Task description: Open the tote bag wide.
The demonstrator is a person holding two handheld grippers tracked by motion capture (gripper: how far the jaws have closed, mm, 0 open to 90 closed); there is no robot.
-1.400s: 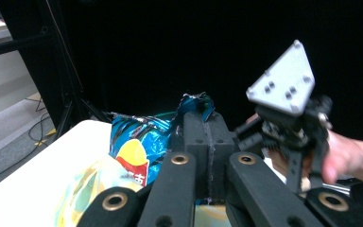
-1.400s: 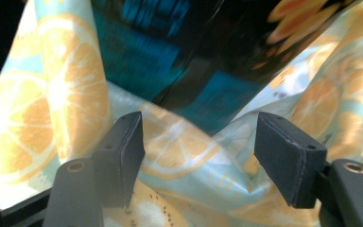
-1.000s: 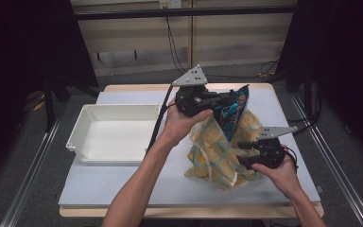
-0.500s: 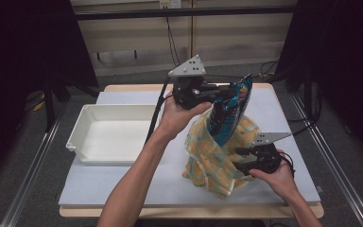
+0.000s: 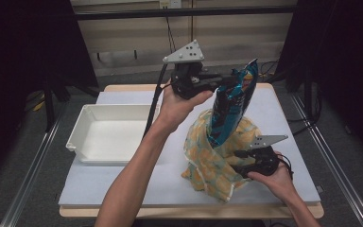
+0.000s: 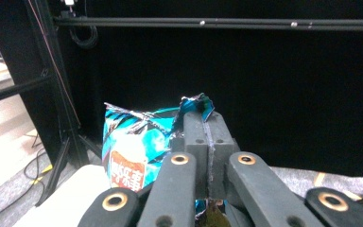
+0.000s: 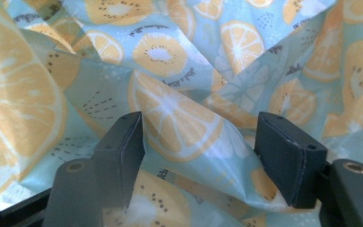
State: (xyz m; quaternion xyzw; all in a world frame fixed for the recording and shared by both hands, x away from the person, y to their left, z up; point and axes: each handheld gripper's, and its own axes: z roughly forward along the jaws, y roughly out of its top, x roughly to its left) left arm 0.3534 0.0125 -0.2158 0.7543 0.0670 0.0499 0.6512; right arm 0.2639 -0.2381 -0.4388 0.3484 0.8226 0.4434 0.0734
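Overhead, left gripper point(image 5: 224, 85) clamps blue snack bag point(image 5: 229, 111) above fruit-print bag point(image 5: 208, 161).

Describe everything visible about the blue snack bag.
The blue snack bag is a crinkly, glossy foil-like packet in blue and teal with an orange-red label panel bearing white characters. It hangs upright, its crumpled top edge pinched in the shut left tool, raised above the table. Its lower end sits inside the fruit-print cloth bag, which the right tool touches at the side.
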